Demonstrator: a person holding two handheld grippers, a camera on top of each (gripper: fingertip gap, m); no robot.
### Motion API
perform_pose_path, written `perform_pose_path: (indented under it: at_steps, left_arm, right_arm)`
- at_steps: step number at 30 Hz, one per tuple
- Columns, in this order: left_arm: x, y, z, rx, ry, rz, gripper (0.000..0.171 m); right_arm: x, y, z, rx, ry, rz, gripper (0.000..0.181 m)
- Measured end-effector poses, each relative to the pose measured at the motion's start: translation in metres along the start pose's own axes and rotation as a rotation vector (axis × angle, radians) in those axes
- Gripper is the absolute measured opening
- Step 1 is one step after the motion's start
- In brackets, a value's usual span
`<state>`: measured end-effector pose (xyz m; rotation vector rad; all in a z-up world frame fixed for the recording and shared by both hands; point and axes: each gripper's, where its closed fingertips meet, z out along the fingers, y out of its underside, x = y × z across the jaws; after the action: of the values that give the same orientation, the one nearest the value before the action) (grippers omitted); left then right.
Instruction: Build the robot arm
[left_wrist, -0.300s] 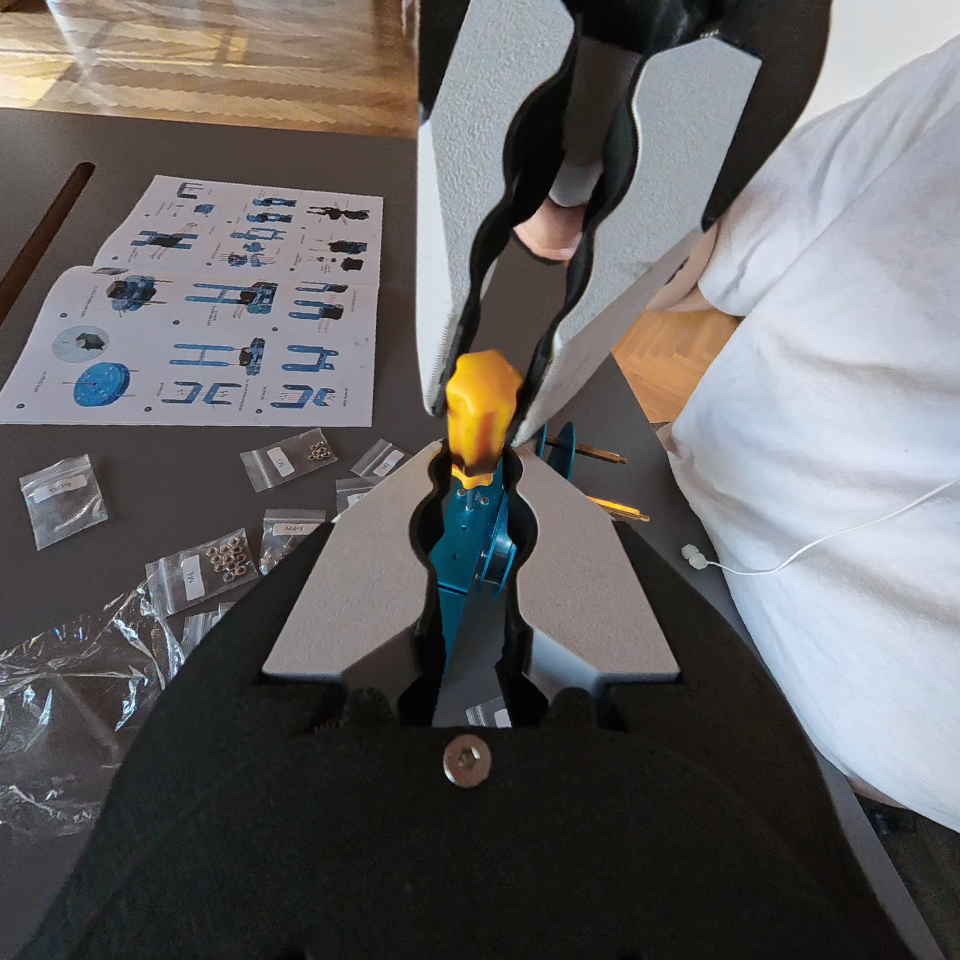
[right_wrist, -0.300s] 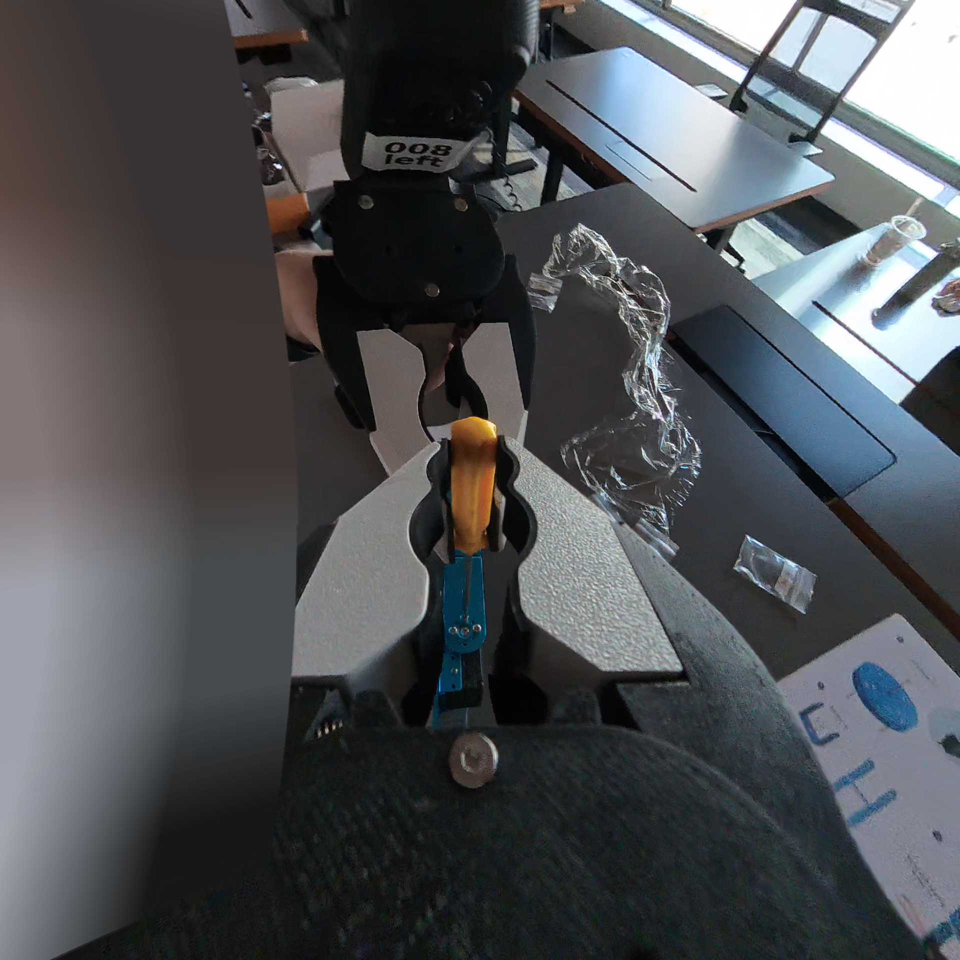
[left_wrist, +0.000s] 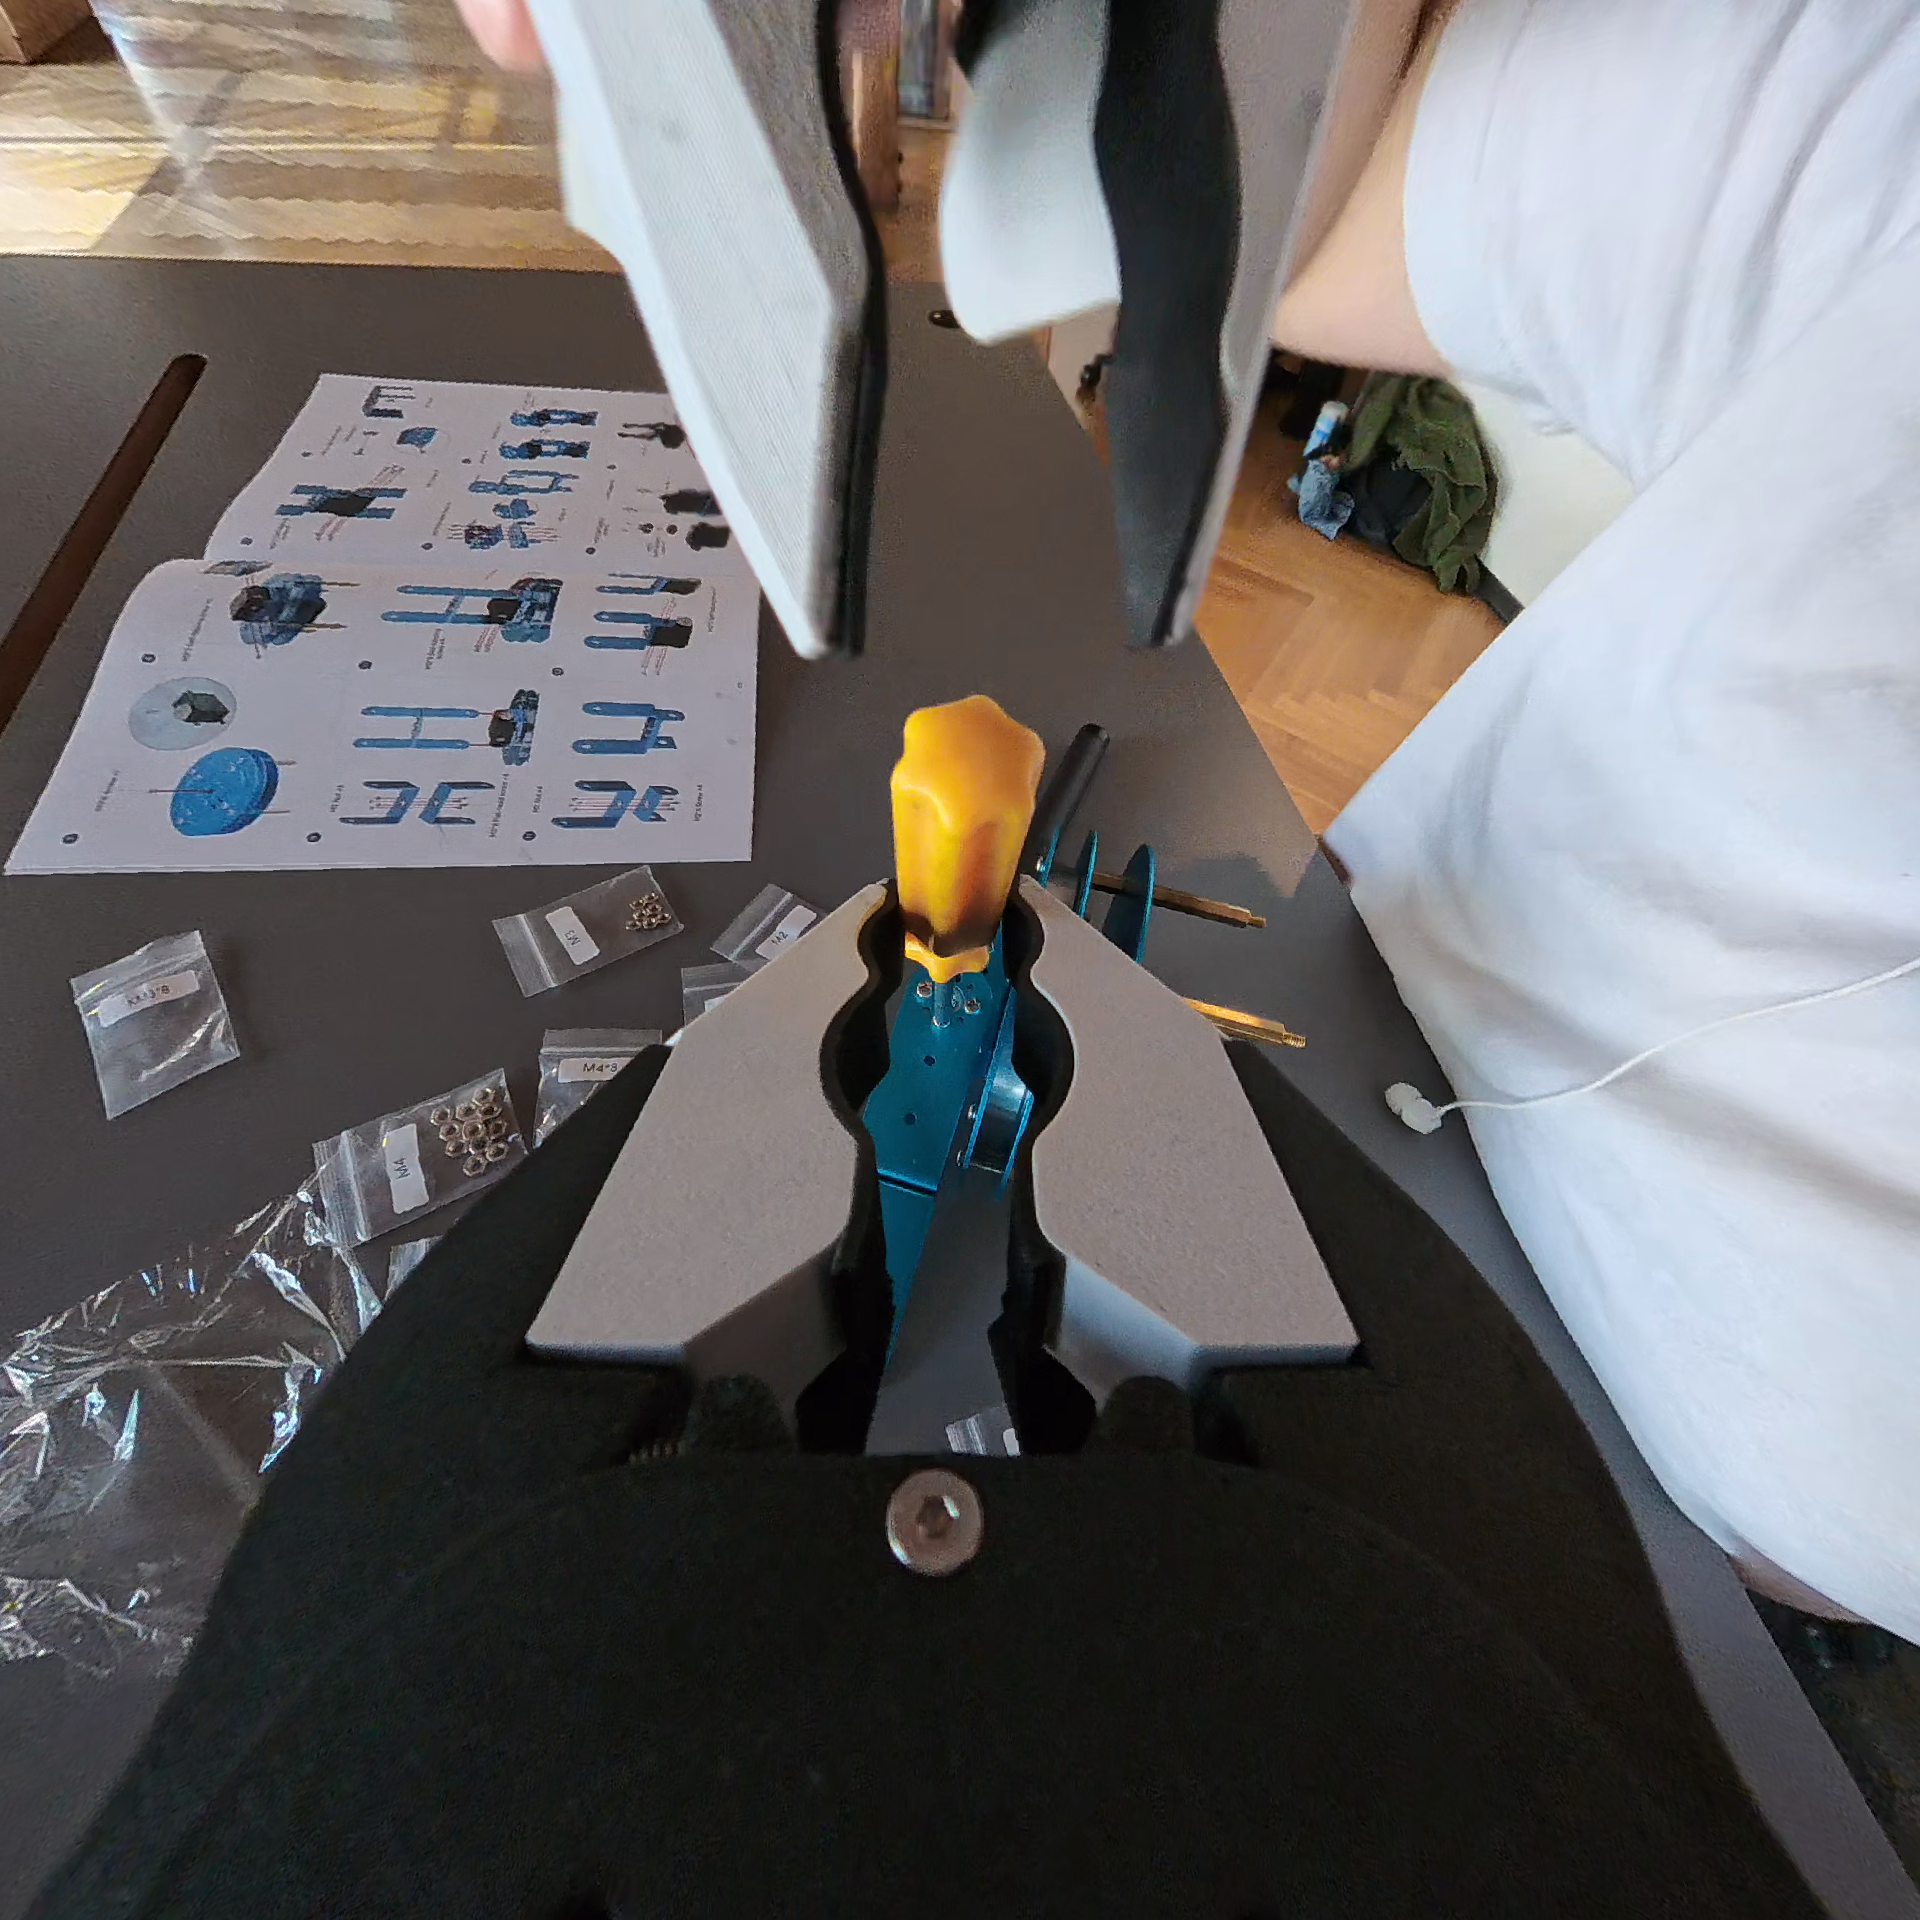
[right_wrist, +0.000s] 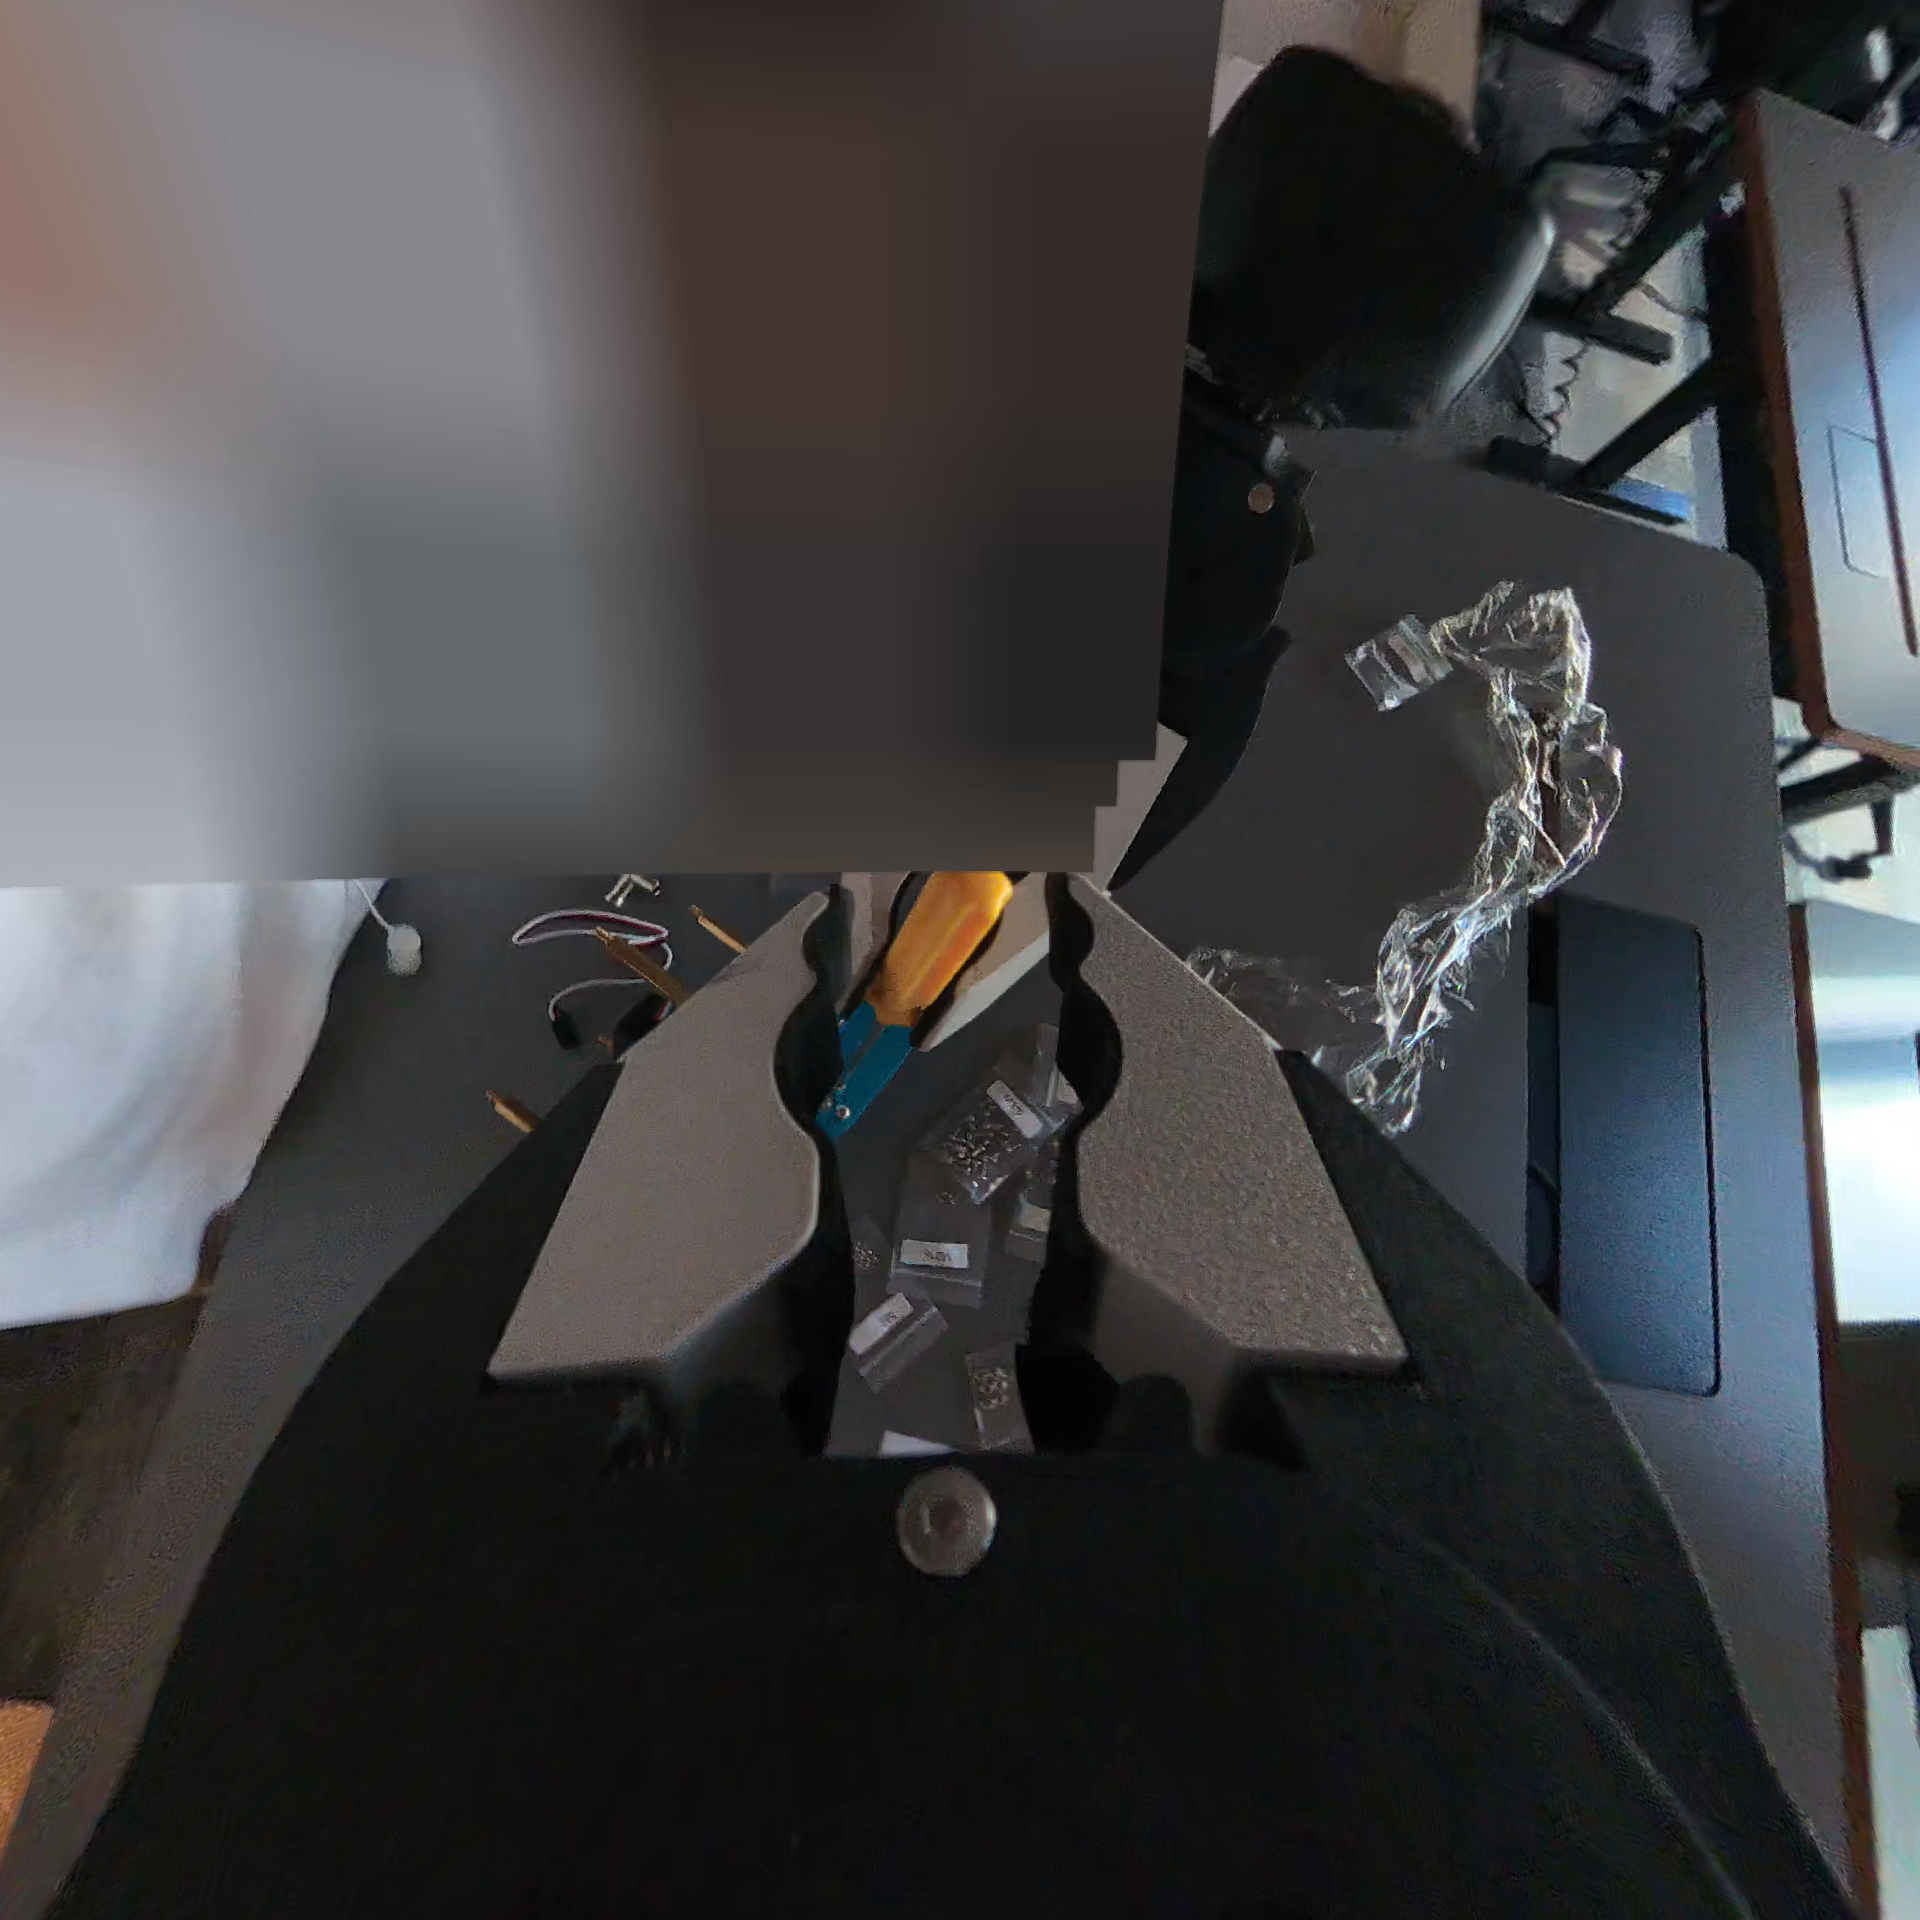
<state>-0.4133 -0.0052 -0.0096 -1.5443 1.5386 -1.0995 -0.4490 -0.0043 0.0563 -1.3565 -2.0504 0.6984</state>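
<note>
On the left of the desk (left_wrist: 312, 987) lie crumpled wrap (left_wrist: 125, 1403), small bags (left_wrist: 457, 1143) of nuts and a printed sheet (left_wrist: 416, 675). All of it is flat and well apart from the tongs, probably pushed aside to keep the middle free.

The left tongs (left_wrist: 956, 904) are drawn in narrow and clamp a blue bracket (left_wrist: 935, 1122) edge-on. Its holed face is turned up and away from the camera, which looks like a way of steadying it for a tool. A driver (left_wrist: 961, 810) with a yellow handle stands on that face. The base of the handle sits just between the tips, but I cannot tell whether the pads touch it or only the bracket.

Above it hang the right tongs (left_wrist: 997, 639), spread wide with nothing between them and clear of the handle. Their gap is lined up over the handle's top.

In the right wrist view, those tongs (right_wrist: 945, 899) are likewise wide and empty. The driver (right_wrist: 935, 945) and bracket (right_wrist: 862, 1070) lie beyond the tips — slanted, not gripped. The bags (right_wrist: 977, 1132) show through the gap, and the wrap (right_wrist: 1507, 831) lies off to the right.

Just right of the left tongs, blue discs (left_wrist: 1132, 894) on brass rods (left_wrist: 1195, 904) rest on the desk. Farther right is a person in a white shirt (left_wrist: 1662, 831), with a thin cord (left_wrist: 1662, 1049) trailing onto the desk edge.
</note>
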Motion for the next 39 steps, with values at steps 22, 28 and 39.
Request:
perform_pose_path:
  at_steps: [22,28,39]
  left_arm:
    - [-0.001,-0.009,0.008,0.109,0.050,-0.042,0.018]
    - [0.001,-0.012,0.010,0.128,0.062,-0.036,0.018]
    - [0.002,-0.012,0.010,0.123,0.063,-0.032,0.016]
  right_arm:
    - [0.005,0.025,0.006,-0.704,-0.104,-0.058,0.017]
    - [0.000,0.029,0.000,-0.760,-0.158,-0.129,0.020]
    - [-0.002,0.030,0.001,-0.869,-0.144,0.264,0.015]
